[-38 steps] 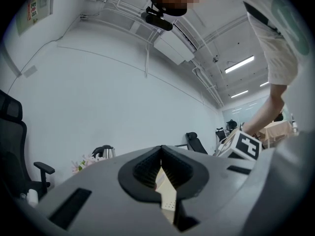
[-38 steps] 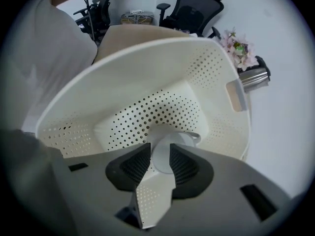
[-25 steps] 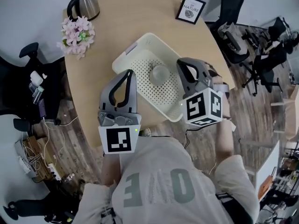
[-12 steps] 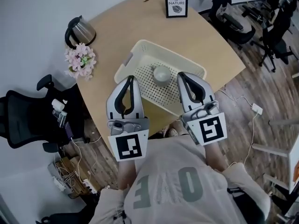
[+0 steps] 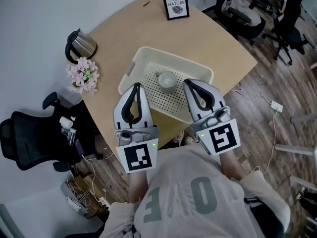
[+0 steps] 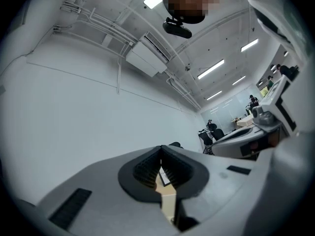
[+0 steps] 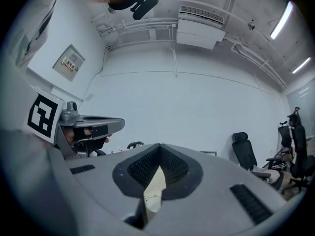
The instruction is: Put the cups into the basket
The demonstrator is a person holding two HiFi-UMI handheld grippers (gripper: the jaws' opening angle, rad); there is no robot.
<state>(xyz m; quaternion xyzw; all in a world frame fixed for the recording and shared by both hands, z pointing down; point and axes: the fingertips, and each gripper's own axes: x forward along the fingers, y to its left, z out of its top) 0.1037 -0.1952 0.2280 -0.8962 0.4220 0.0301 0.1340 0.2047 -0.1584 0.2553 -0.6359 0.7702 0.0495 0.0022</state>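
Note:
A pale cup (image 5: 167, 81) sits inside the cream perforated basket (image 5: 176, 61) on the wooden table (image 5: 208, 38). My left gripper (image 5: 136, 86) is raised near the basket's near-left corner, jaws shut and empty. The right gripper (image 5: 188, 83) is held over the basket's near-right corner, also shut with nothing in it. In the left gripper view the left gripper (image 6: 161, 149) points up toward the wall and ceiling, jaws pressed together. The right gripper (image 7: 159, 147), in its own view, likewise has its jaws closed on nothing. No other cup shows.
A steel kettle (image 5: 79, 43) and pink flowers (image 5: 83, 74) stand at the table's left edge. A framed sign (image 5: 176, 5) stands at the far corner. A black office chair (image 5: 29, 138) is left of the table, more chairs (image 5: 237, 14) at the upper right, cables on the floor.
The head view has swung and pulled back a little. Both grippers stay raised and shut, the right one now level with the left. The cup has not moved in the basket.

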